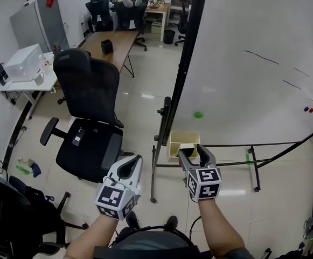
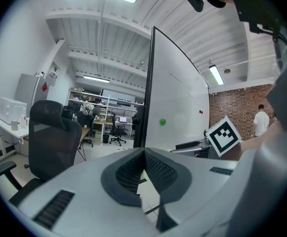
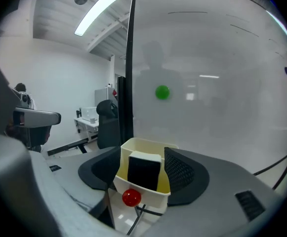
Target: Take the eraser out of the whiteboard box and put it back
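Right gripper [image 1: 193, 155] jaws wide, lined up on eraser [image 3: 143, 172] upright in whiteboard box [image 3: 153, 193] for pickup; left gripper [image 2: 144, 157] closed, idle.

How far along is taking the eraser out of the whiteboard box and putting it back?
The eraser sits in the whiteboard box; whether it has already been out can't be told. Nothing is held: right gripper open before the box, left gripper shut and empty. If unstarted, both lift-out and return remain.
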### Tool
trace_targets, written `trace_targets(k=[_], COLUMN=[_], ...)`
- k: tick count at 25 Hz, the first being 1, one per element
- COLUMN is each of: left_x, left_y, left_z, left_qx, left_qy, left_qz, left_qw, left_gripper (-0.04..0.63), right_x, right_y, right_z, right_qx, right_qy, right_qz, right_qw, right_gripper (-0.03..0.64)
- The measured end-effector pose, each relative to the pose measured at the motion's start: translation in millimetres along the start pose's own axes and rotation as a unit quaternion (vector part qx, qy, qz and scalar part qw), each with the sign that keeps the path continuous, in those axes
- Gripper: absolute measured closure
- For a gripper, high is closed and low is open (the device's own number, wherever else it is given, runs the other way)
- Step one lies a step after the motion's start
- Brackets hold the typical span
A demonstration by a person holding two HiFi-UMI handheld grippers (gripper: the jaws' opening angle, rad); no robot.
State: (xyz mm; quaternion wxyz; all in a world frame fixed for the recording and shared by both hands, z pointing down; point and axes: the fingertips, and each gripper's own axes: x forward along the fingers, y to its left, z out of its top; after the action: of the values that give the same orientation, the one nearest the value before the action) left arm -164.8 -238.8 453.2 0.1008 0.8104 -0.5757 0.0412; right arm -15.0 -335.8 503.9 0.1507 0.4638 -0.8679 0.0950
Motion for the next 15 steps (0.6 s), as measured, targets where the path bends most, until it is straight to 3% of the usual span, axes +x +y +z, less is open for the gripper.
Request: trace_targets(k=[3, 15], left_x=[11.6, 47.2], left_y=[11.3, 19.3], left_z=[-10.0, -38.3], left_qx=[-0.016, -0.022], left_qy=[0.009, 0.044], left_qz=[0.010, 0.003], left_qw=[0.9998, 0.9988], left_gripper=[0.563, 0.563], right_x=[10.9, 32.7], right_y=[-1.4, -3.7], right_z=[-8.6, -26.6], right_qx=[0.004, 0.017], right_qy=[0.007, 0.032], right_qz=[-0.009, -0.037], right_qw=[1.000, 0.999], right_gripper=[0.311, 0.305])
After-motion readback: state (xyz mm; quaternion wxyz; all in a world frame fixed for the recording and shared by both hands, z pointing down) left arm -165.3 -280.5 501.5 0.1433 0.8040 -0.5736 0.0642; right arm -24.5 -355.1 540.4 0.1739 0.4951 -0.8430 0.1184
